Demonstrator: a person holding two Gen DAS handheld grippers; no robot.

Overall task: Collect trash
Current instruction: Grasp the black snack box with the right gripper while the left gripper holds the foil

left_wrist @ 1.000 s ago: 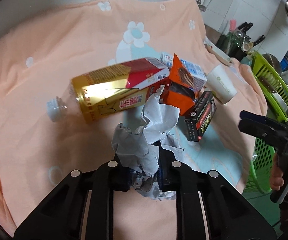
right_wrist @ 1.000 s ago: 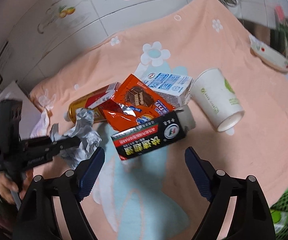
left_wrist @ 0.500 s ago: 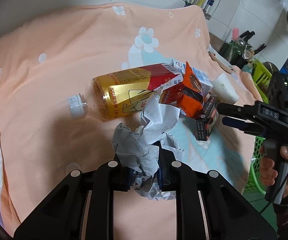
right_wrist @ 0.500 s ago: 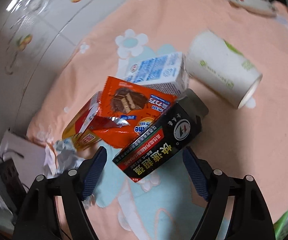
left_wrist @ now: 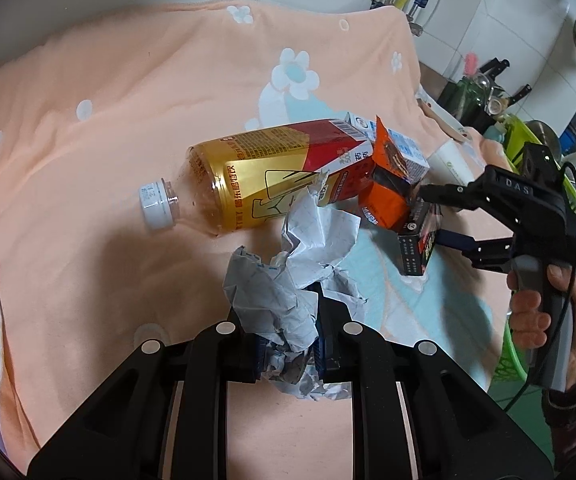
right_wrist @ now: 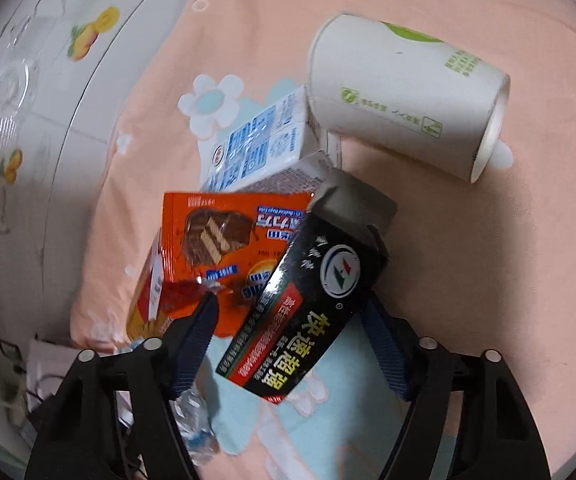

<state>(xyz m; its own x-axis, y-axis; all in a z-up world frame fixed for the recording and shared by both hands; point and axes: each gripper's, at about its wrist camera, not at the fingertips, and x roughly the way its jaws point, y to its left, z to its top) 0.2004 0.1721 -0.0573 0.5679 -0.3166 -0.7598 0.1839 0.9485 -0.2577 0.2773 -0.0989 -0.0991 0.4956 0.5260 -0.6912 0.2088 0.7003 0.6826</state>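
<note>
My left gripper [left_wrist: 288,344] is shut on a crumpled sheet of white paper [left_wrist: 300,268] held above the peach cloth. A gold and red plastic bottle [left_wrist: 271,168] lies on its side ahead of it. My right gripper [right_wrist: 288,328] is open, its jaws on either side of a black carton [right_wrist: 308,316], which also shows in the left wrist view [left_wrist: 418,246]. An orange snack wrapper [right_wrist: 223,240], a blue and white milk carton [right_wrist: 263,144] and a white paper cup [right_wrist: 404,96] lie just beyond it.
A peach flowered cloth [left_wrist: 107,112] covers the table. A green basket [left_wrist: 514,356] stands past the table's right edge. Bottles and kitchen things [left_wrist: 480,88] stand at the far right, and a tiled wall [right_wrist: 27,100] runs behind.
My right gripper has moved in low toward the pile and now straddles the black carton. My left gripper has kept its hold on the paper and drawn back a little.
</note>
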